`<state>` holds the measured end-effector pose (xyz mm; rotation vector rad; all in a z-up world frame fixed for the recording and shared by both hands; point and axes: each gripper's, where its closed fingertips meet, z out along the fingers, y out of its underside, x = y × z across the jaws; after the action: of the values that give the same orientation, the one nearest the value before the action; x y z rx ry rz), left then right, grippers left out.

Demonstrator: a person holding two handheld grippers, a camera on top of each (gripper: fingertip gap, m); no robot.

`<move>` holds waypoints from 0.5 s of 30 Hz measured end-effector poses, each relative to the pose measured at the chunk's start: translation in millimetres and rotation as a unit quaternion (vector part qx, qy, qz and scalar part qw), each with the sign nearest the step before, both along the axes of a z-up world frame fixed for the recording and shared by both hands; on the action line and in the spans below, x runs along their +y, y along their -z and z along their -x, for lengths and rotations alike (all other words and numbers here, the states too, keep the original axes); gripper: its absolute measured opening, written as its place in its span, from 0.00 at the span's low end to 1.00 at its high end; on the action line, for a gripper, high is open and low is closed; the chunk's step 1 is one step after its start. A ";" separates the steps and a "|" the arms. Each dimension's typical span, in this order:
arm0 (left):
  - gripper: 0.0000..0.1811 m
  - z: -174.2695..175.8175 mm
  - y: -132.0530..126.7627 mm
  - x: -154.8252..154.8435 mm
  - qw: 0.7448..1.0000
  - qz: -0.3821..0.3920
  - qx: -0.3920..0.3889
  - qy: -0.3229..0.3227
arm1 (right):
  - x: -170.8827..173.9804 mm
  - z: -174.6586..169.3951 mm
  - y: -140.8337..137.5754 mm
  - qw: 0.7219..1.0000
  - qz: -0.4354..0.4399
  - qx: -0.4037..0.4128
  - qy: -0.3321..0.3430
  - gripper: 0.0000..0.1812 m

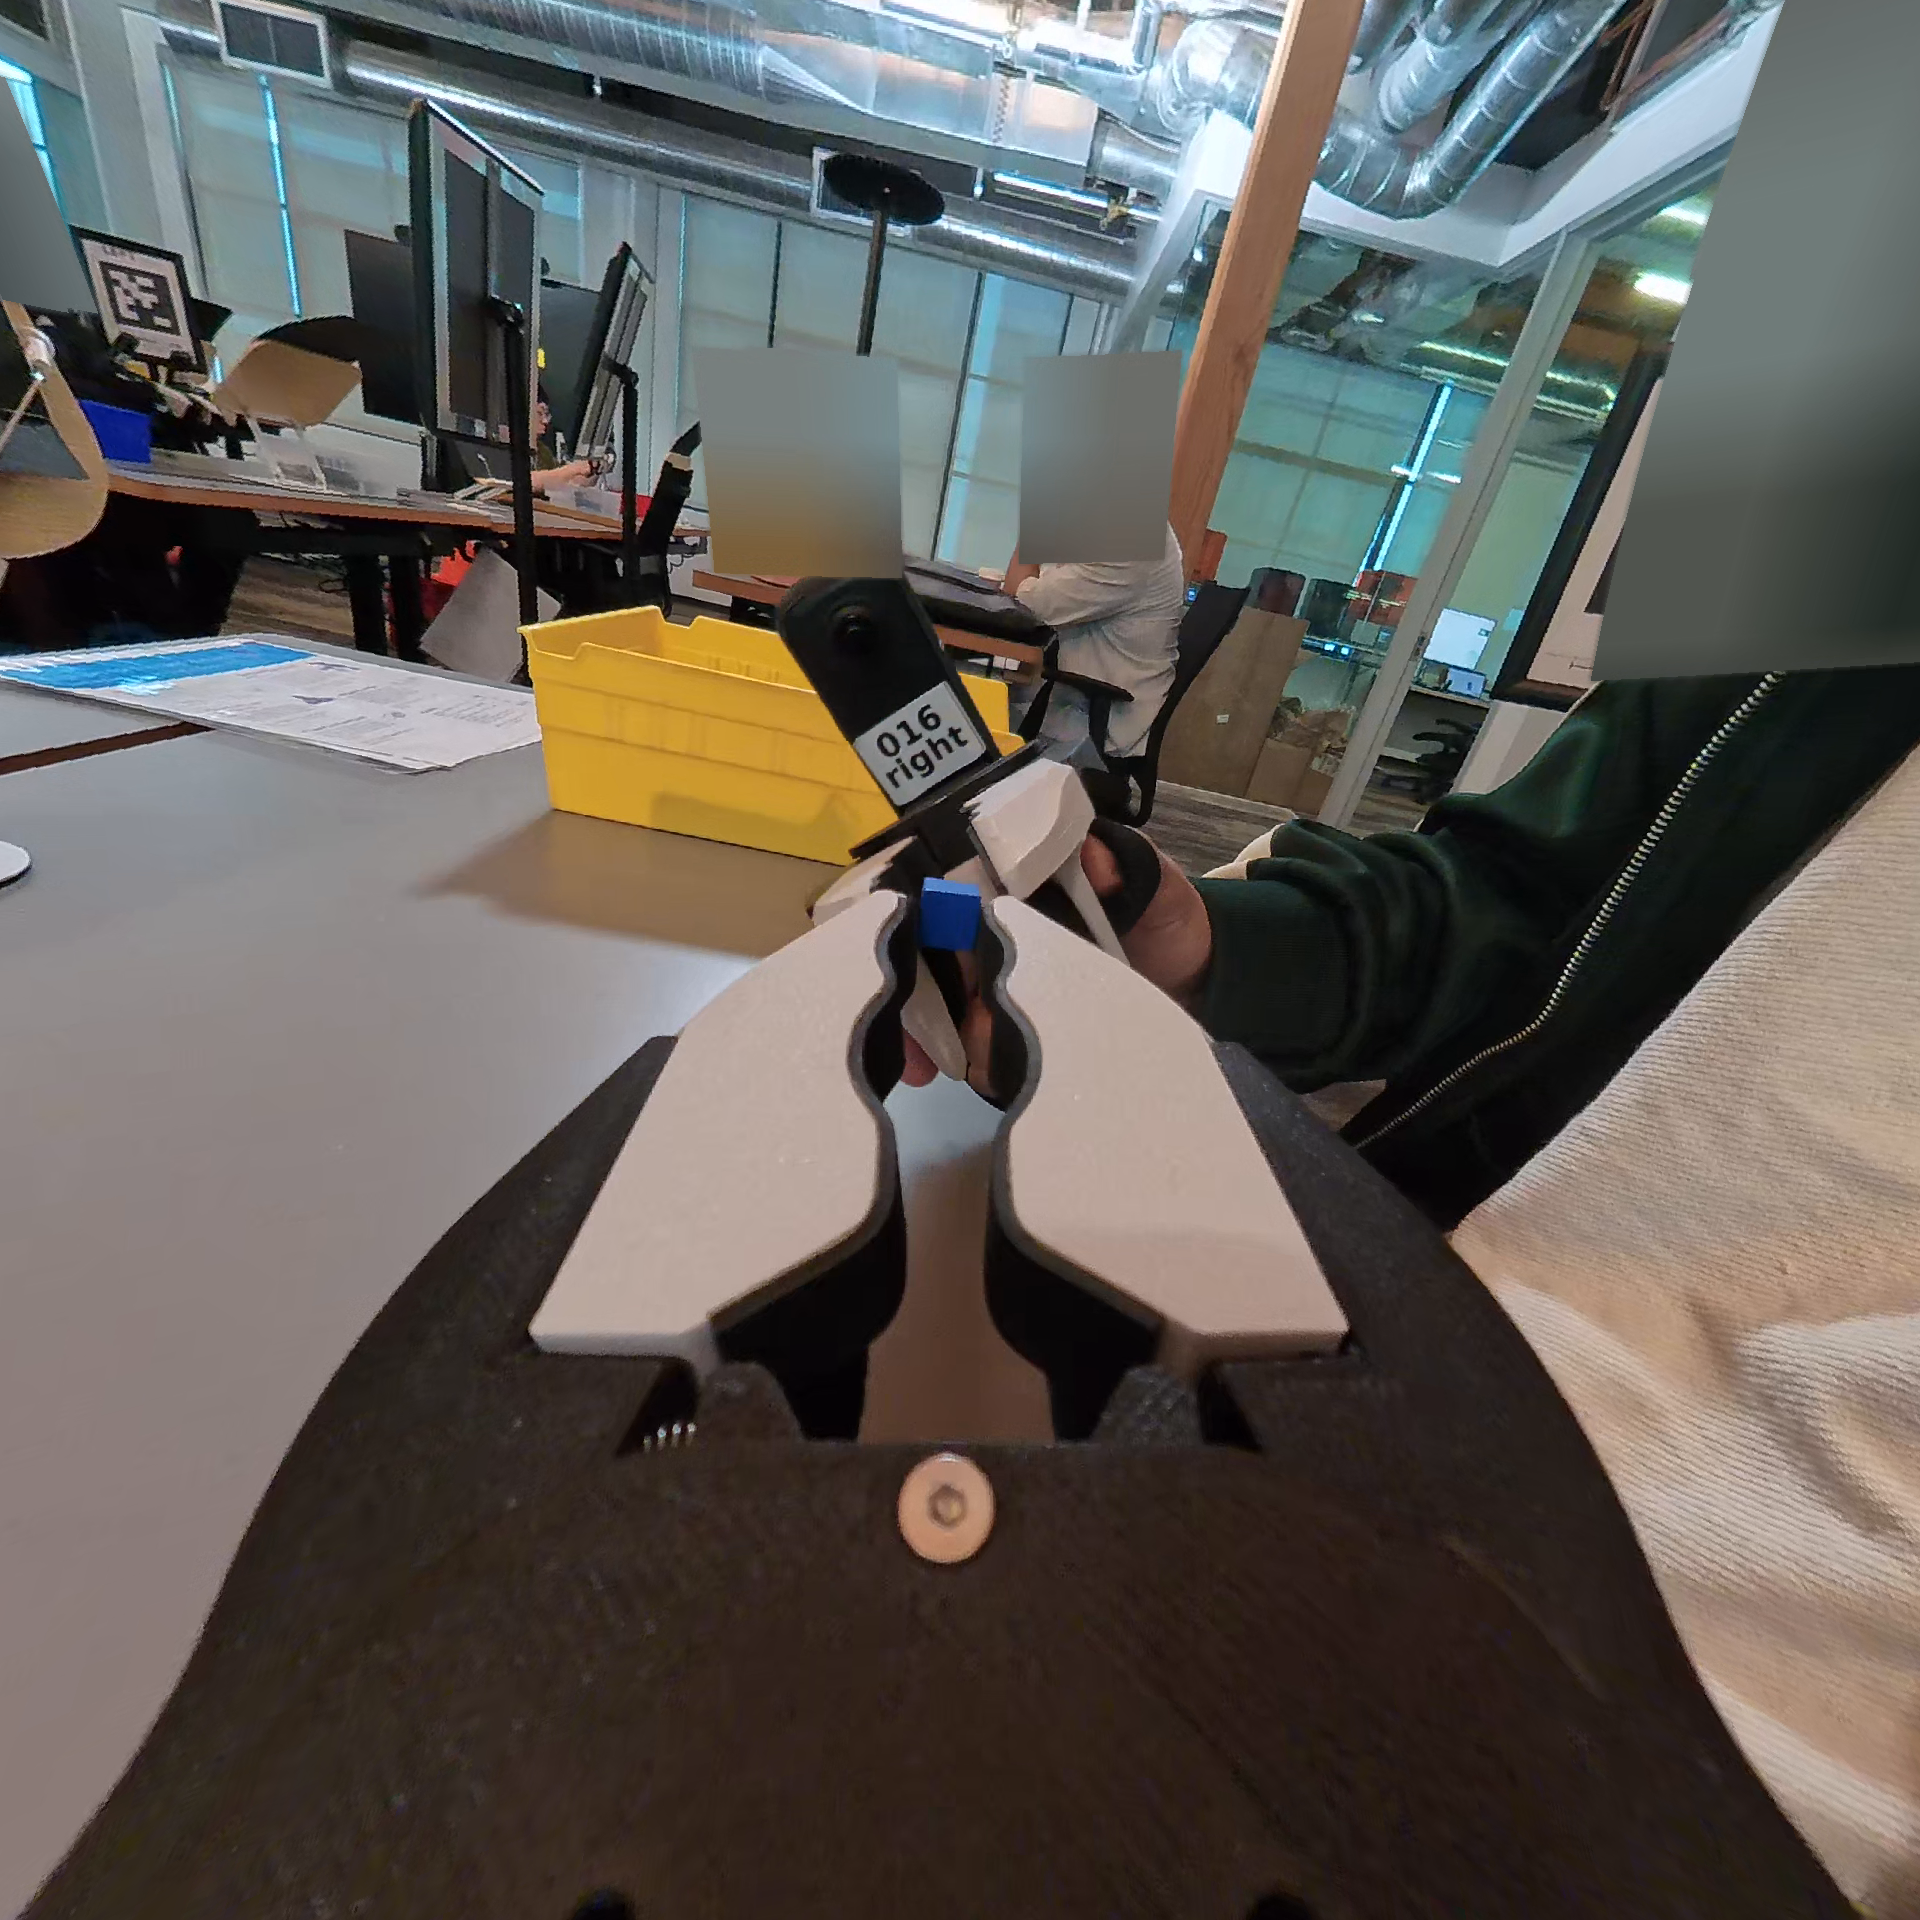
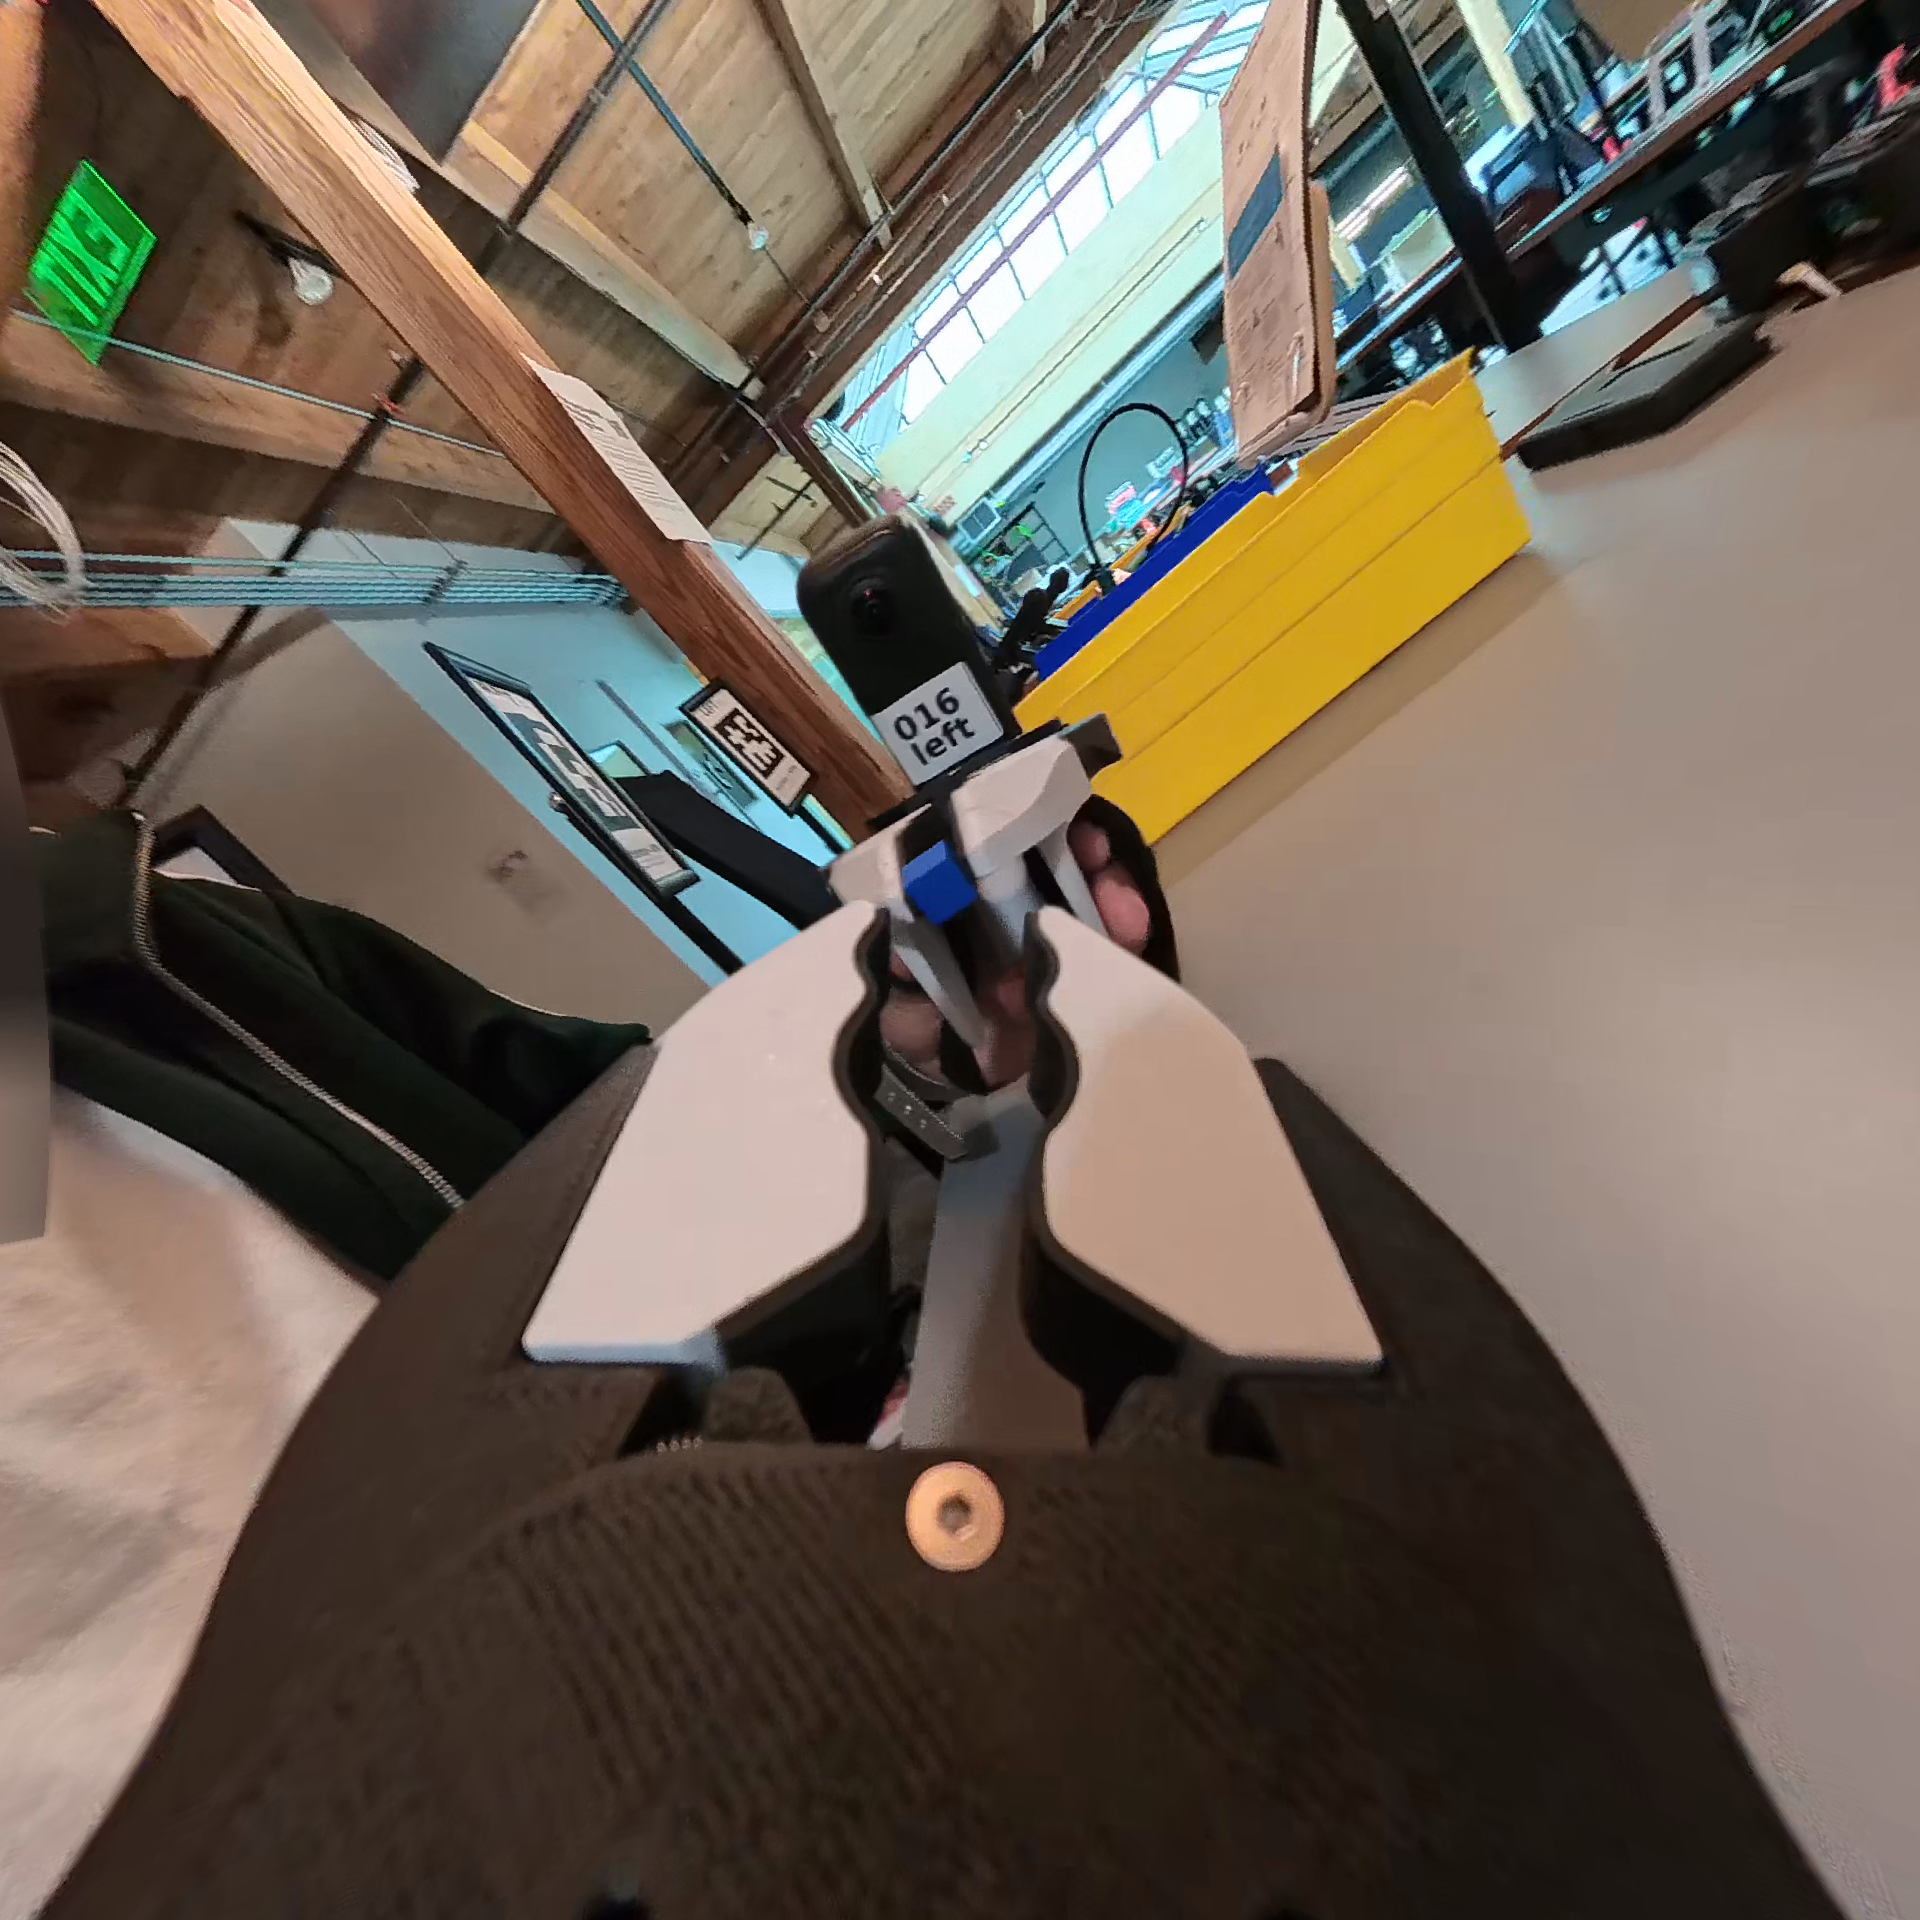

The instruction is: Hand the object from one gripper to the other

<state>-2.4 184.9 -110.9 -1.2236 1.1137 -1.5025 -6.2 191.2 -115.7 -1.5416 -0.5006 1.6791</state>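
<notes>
1. Two sets of tongs meet tip to tip above the table (image 1: 312,935), so the pass can happen in mid-air.
2. The left tongs (image 1: 945,912) clench the blue block (image 1: 948,920).
3. The right tongs (image 2: 951,935) gape just short of it, seemingly ready to close.

My left gripper (image 1: 943,920) points at the right gripper (image 1: 940,883), which faces me nose to nose above the grey bench (image 1: 312,935). A small blue cube (image 1: 948,914) sits between my two white fingers (image 1: 831,997) at their tips; whether they press it or the other gripper's fingers do, I cannot tell. A yellow plastic bin (image 1: 675,727) stands behind on the bench.
</notes>
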 end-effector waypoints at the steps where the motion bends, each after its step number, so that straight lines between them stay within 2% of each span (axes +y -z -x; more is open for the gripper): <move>1: 0.06 -0.2 0.0 -0.3 1.000 -0.001 0.001 0.000 | -0.3 0.0 -0.3 1.000 0.008 0.007 -0.005 0.13; 9: 0.06 -0.5 0.0 -0.9 1.000 -0.014 0.004 -0.004 | 0.2 -0.1 1.0 0.998 0.047 0.032 -0.028 0.13; 12: 0.06 -1.2 2.0 -1.7 1.000 -0.028 0.012 -0.006 | -4.0 3.8 1.9 0.993 0.081 0.055 -0.061 0.13; 15: 0.06 -2.4 6.5 -4.2 0.998 -0.059 0.027 -0.008 | -7.3 4.7 -0.7 0.977 0.146 0.112 -0.110 0.14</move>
<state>0.0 180.7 -117.4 -1.1965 1.2079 -1.3787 -10.8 183.8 -115.0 -1.5154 -0.3240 2.1467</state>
